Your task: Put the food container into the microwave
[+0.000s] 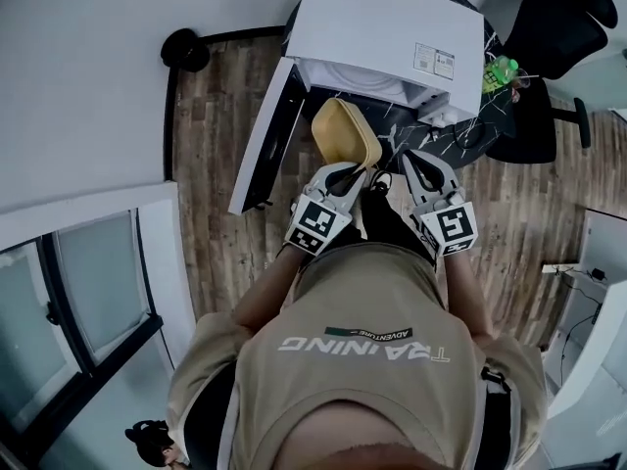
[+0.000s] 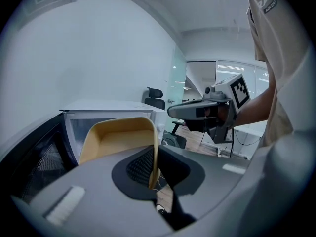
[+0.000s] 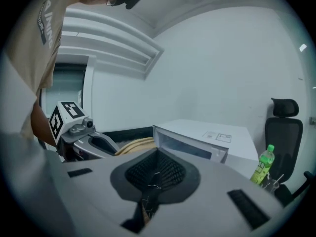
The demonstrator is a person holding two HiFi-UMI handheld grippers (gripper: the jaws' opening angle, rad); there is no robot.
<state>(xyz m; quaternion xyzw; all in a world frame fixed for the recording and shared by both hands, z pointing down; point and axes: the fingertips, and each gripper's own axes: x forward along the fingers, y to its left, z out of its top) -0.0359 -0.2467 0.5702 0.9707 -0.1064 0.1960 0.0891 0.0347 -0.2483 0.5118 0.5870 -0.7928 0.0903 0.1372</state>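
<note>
Only its own view shows the left gripper clamping the food container wall, microwave just ahead, while the right gripper sits closed, empty.

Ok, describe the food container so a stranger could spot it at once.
Find the open white microwave. Just before its opening, the left hand-held gripper pinches the food container. It is the only mustard-yellow tub here.
</note>
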